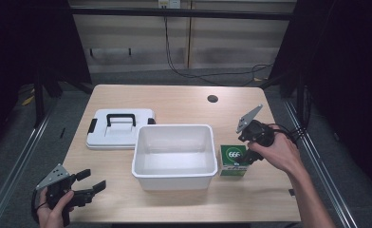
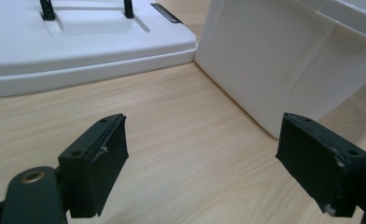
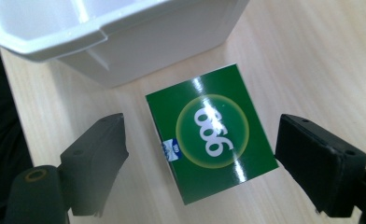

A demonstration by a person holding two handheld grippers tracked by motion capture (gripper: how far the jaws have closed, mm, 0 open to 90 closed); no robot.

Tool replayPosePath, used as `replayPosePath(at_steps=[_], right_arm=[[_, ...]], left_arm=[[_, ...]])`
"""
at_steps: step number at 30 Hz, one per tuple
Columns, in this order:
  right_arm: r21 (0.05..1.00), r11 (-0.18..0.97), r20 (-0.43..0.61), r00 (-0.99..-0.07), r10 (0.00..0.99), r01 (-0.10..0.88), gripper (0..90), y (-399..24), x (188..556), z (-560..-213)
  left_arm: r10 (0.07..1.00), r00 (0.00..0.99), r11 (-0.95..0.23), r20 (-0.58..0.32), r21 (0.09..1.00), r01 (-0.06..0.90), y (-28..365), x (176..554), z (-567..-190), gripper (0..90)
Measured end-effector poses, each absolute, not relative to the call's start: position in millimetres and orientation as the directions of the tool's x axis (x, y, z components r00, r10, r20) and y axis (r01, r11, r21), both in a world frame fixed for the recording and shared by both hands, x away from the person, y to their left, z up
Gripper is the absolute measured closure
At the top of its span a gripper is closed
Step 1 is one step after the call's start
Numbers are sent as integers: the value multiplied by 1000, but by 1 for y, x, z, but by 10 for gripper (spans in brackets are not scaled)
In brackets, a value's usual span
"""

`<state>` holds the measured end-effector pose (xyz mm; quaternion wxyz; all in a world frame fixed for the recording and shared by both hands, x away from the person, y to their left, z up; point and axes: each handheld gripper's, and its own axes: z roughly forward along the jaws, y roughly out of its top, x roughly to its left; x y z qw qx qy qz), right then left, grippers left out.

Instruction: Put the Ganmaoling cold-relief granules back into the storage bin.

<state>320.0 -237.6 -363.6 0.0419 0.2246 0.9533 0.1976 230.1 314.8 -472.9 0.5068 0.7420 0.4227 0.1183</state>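
Right gripper (image 3: 200, 154) wide open over green box (image 3: 211, 133) beside white bin (image 1: 174, 154), left gripper (image 1: 90, 183) open, empty

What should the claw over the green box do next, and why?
Probably lower the right gripper a little and close it on the green box. Its jaws stand open on either side of the box, not touching it, and the empty white bin sits right beside it.
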Motion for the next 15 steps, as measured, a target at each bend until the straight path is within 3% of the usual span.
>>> replayPosePath(at_steps=[5,15], right_arm=[[314,860,19,-908,418,403,159,-232,328,-369],[245,935,4,-964,265,258,95,-220,333,-384]], left_arm=[[750,610,-124,-257,851,510,315,230,-473,159],[748,610,-121,-260,851,512,315,230,-473,159]])
